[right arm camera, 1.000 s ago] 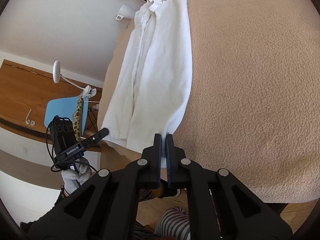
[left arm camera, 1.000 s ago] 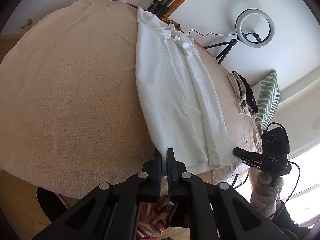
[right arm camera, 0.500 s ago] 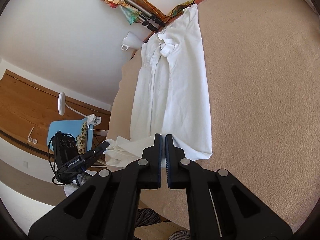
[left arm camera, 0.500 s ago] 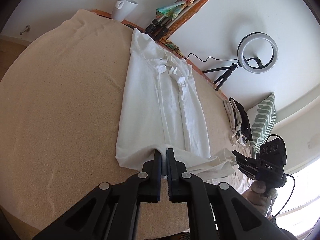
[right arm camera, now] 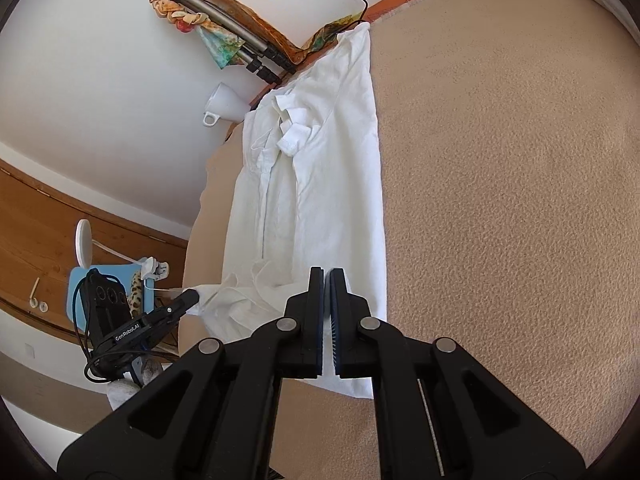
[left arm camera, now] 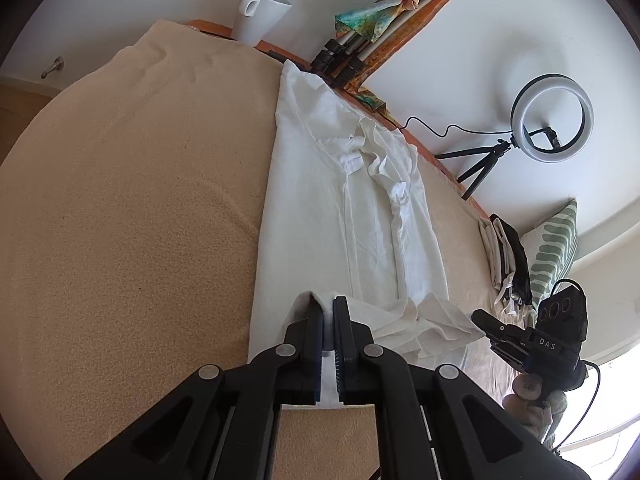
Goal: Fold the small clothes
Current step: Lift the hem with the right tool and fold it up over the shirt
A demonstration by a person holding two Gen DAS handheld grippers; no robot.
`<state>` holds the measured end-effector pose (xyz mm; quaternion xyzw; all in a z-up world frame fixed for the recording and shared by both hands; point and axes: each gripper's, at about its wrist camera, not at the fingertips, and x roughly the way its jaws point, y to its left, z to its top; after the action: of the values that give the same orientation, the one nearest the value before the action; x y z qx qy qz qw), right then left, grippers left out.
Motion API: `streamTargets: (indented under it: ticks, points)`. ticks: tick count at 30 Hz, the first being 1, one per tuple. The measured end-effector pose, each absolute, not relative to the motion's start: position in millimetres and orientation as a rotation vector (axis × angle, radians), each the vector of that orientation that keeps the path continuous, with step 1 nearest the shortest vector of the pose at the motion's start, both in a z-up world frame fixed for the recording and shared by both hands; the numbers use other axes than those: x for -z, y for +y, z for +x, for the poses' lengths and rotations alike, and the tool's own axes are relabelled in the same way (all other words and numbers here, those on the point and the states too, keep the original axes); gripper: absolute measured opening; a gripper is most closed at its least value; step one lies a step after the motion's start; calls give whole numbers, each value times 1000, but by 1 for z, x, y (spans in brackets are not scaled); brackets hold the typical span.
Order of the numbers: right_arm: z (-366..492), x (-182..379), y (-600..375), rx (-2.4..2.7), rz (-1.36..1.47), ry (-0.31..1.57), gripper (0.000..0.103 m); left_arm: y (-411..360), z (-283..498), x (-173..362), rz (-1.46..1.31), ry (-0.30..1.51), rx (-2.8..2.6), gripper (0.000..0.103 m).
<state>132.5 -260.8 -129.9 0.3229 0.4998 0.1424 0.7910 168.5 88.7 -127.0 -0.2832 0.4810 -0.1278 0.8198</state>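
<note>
A white button shirt lies lengthwise on a beige towel-covered table, collar toward the far wall. My left gripper is shut on the shirt's bottom hem and holds it lifted and folded over the body. My right gripper is shut on the hem's other corner; the shirt runs away from it. Each gripper shows in the other's view, the right and the left, both with hem cloth at their tips.
A white mug, a folded tripod with a scarf and a ring light stand along the far wall. A pile of dark and light clothes and a green-striped cushion lie at the right end.
Both grippers have carried the bottom hem from the table's near edge up over the shirt toward the collar. The lower part now lies doubled over.
</note>
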Motion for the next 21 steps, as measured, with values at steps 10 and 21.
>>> streamTargets:
  ticks: [10, 21]
  points:
    - [130, 112, -258, -287, 549, 1050, 23, 88, 155, 101, -459, 928, 257, 31]
    - [117, 129, -199, -459, 189, 1191, 14, 52, 148, 137, -338, 1092, 342, 26]
